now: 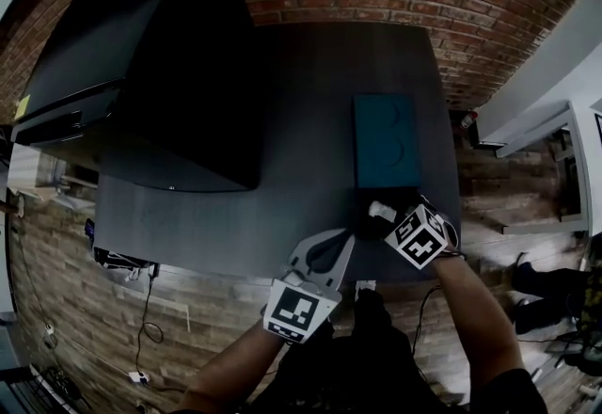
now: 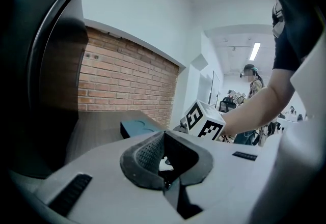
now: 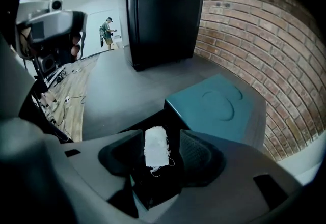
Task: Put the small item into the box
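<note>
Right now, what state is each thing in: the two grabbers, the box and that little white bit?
Right gripper: open, jaws either side of the white item, not pressing it.
Left gripper: shut, tips together, gripping nothing that I can make out.
White item: lying loose in the black box.
Black box: open, no lid on it.
Teal piece: lying flat on the table beside the box.

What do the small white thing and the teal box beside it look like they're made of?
White item: likely cloth or gauze, matte; loose threads fray from its edges. Teal box: probably moulded plastic or coated card, smooth with a dull sheen, two circles pressed into its top.
</note>
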`<action>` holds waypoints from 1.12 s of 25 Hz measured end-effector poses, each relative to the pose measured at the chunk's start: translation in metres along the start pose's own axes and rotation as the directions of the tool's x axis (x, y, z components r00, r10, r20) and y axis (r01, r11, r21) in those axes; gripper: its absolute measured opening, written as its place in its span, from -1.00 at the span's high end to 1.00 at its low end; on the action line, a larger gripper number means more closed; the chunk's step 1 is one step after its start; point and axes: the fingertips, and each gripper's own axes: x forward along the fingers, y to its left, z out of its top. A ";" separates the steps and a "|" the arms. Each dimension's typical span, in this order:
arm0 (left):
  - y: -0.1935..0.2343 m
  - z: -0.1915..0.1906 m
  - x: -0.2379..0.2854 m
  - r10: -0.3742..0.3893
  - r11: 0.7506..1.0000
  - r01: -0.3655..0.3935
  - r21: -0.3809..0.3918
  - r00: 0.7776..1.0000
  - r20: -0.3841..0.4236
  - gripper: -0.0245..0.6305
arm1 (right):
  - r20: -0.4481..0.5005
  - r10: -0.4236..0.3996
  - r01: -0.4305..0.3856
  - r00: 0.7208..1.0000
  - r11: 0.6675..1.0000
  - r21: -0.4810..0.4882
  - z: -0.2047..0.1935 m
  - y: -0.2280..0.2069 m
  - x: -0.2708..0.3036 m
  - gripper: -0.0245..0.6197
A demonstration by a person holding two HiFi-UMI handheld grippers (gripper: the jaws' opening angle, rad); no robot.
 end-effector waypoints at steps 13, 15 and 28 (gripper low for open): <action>0.004 0.044 -0.041 0.012 1.000 -0.015 0.025 0.993 0.114 0.82 | 0.356 -0.232 0.183 0.905 0.969 0.165 0.078 -0.001 -0.105 0.87; 0.005 0.051 -0.049 0.014 0.999 -0.018 0.028 0.992 0.127 0.82 | 0.401 -0.261 0.194 0.878 0.960 0.201 0.086 0.004 -0.123 0.87; -0.022 0.080 -0.103 -0.056 0.996 0.043 0.076 0.980 0.191 0.82 | 0.535 -0.418 0.246 0.734 0.898 0.364 0.103 0.062 -0.223 0.87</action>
